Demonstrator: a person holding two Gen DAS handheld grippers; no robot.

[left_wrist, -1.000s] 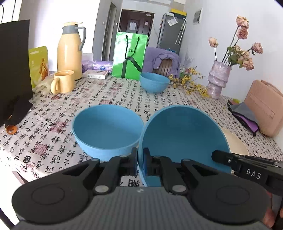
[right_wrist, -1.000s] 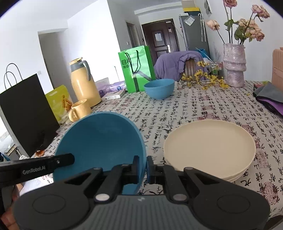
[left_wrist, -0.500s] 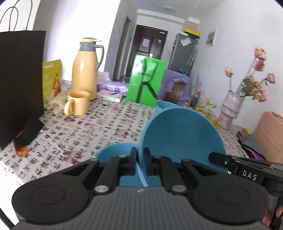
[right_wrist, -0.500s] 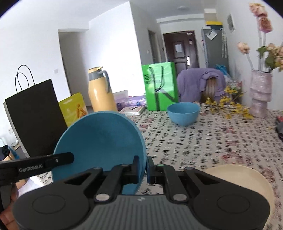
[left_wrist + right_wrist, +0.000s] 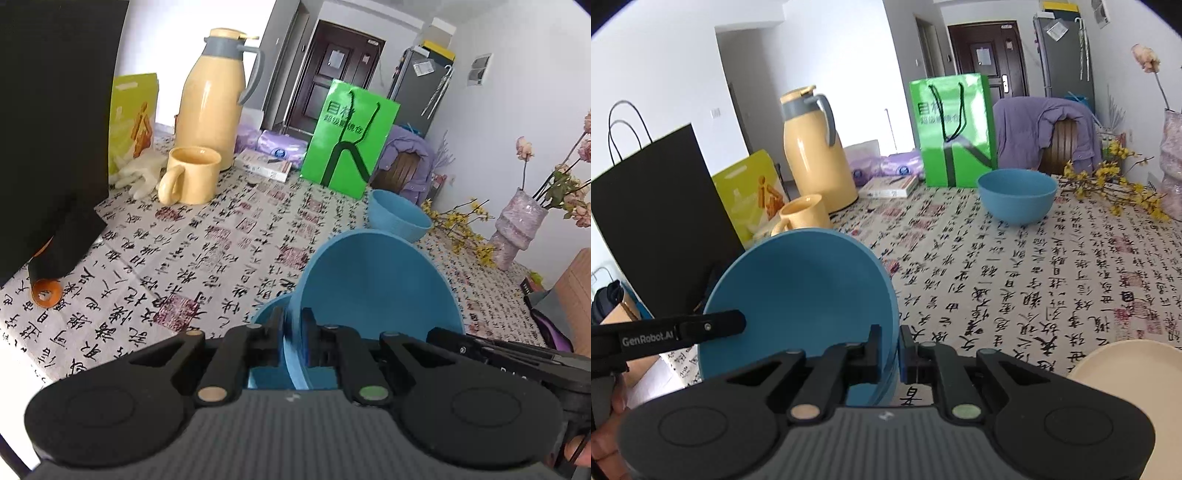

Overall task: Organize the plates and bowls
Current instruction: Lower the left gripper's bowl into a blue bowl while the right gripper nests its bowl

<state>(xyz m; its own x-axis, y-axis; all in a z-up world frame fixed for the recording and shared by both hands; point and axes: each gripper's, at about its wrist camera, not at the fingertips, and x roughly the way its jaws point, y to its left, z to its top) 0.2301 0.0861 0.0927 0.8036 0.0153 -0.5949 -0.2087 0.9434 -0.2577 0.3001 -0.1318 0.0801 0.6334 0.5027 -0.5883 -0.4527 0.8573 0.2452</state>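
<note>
Two grippers hold one blue bowl [image 5: 376, 291] up over the table [image 5: 207, 243]. The bowl is tipped up on its edge, so I can see right inside it. It is smooth, plain blue and has nothing in it. In the left view it fills the lower middle of the frame.

The left gripper [image 5: 293, 341] is clenched on the bowl's rim. The right gripper [image 5: 890, 354] has the rim on the other side between its jaws, and those jaws are opening a little, though the pads look to be pressing on the rim.

Just under the bowl sits a low bowl [image 5: 266, 314], also blue. Only a bit of it shows, and that bit looks empty.

A far bowl [image 5: 1015, 199] stands well apart, in the upper right middle of the right view. It is blue and empty too.

A cream plate [image 5: 1126, 369] lies at the lower right of the right view, with nothing on the part I can see.

A yellow mug [image 5: 192, 177] stands just beside a tall yellow jug [image 5: 210, 103] at the upper left. I cannot tell what is in them.
</note>
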